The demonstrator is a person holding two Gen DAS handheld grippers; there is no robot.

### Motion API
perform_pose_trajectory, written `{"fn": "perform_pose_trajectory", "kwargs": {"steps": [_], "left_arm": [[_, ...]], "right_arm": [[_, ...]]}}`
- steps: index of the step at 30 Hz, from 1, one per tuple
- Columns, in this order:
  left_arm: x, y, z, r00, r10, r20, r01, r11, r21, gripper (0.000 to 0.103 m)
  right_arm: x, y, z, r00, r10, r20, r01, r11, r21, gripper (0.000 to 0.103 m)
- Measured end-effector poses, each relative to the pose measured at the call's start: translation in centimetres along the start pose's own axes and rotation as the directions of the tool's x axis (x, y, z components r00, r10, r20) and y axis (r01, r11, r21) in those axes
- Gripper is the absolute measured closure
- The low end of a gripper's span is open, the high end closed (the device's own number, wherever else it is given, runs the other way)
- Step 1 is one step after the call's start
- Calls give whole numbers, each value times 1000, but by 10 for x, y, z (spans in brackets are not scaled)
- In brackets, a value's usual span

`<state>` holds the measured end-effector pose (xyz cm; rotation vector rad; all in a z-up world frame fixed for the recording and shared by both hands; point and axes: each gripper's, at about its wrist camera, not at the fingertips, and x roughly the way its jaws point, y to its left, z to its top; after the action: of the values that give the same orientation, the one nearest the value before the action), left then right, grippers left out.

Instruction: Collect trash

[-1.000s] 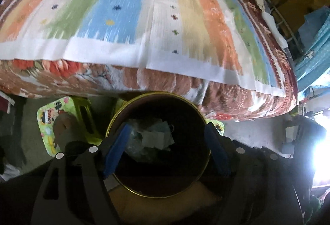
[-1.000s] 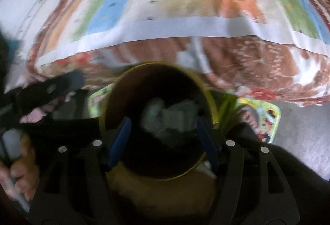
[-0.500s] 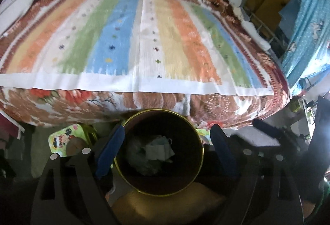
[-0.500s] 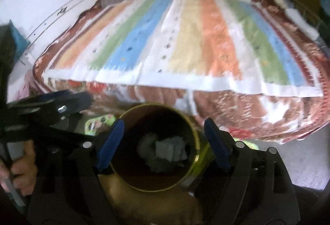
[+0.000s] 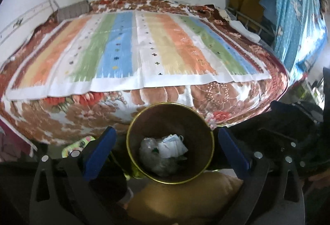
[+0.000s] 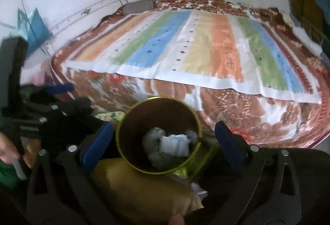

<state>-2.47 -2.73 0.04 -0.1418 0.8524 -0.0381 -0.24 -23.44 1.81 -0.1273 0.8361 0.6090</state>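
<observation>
A round brown bin with a gold rim (image 5: 132, 132) stands on the floor in front of the bed; it also shows in the right wrist view (image 6: 121, 126). Inside lie a crumpled clear plastic piece (image 5: 149, 147) and a white face mask (image 5: 173, 145), seen again in the right wrist view (image 6: 175, 143). My left gripper (image 5: 165, 148) is open and empty, raised above the bin. My right gripper (image 6: 163, 142) is open and empty, also above the bin. The left gripper shows at the left of the right wrist view (image 6: 59, 87).
A bed with a striped sheet (image 5: 134, 49) over a brown floral blanket (image 5: 92, 109) fills the space ahead. A green cartoon stool (image 5: 78, 144) stands left of the bin. A tan cushion (image 5: 181, 196) lies in front of it. Blue cloth (image 5: 299, 18) hangs at the right.
Both grippers have risen and pulled back from the bin, so the bin looks smaller and the whole bed and back wall come into view. The trash stays in the bin.
</observation>
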Motion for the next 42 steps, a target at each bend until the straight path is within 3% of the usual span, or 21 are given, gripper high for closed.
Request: {"fn": "perform_pose_trajectory", "kwargs": {"steps": [8,11,21,42], "left_arm": [[14,0,-8,998,-20,-55,18,999,-36,6],[14,-2,-12,999,14,-52,-15,1000,-19,6],[19,-2,-13,997,-27,-68,25,999,-26,6],[24,2,-13,996,-30,-84,27,999,-45,6]], "right_arm": [[5,-1,-2,998,68,18,-69,997,33,9],[7,-4,-3,996,85,16,-86,995,51,9],[11,-6,-6,995,98,11,-99,993,68,9],[15,-6,-6,993,120,6,-120,989,88,9]]}}
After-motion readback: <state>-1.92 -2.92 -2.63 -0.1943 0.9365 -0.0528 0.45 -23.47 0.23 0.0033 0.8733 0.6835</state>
